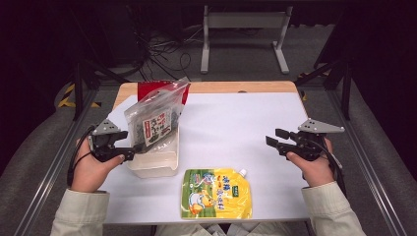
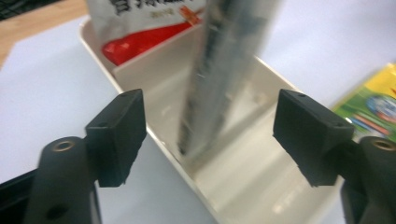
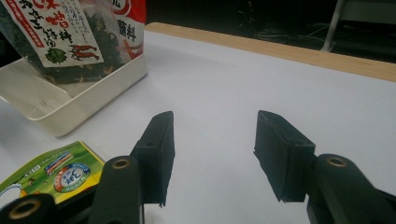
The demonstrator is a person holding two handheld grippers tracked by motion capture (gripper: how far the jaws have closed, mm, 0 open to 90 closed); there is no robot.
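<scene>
The clear crinkly bag [image 1: 156, 115] of dark dried stuff stands tilted in the white plastic tray [image 1: 153, 164] at the table's left, its thin edge between the jaws of the left gripper [image 1: 132, 151], which stand wide and clear of it, holding nothing. Behind it in the tray stands a red packet [image 1: 147, 89], so two packs are in there, with a low divider wall between them, as far as the blurred left gripper view lets me judge. One glossy yellow-green spouted pouch [image 1: 216, 193] lies flat near the front edge, just right of the tray. The right gripper [image 1: 272, 137] hangs about half open and empty over the smooth white table cover [image 1: 236, 123], well apart from everything, with plenty of bare room around it.
</scene>
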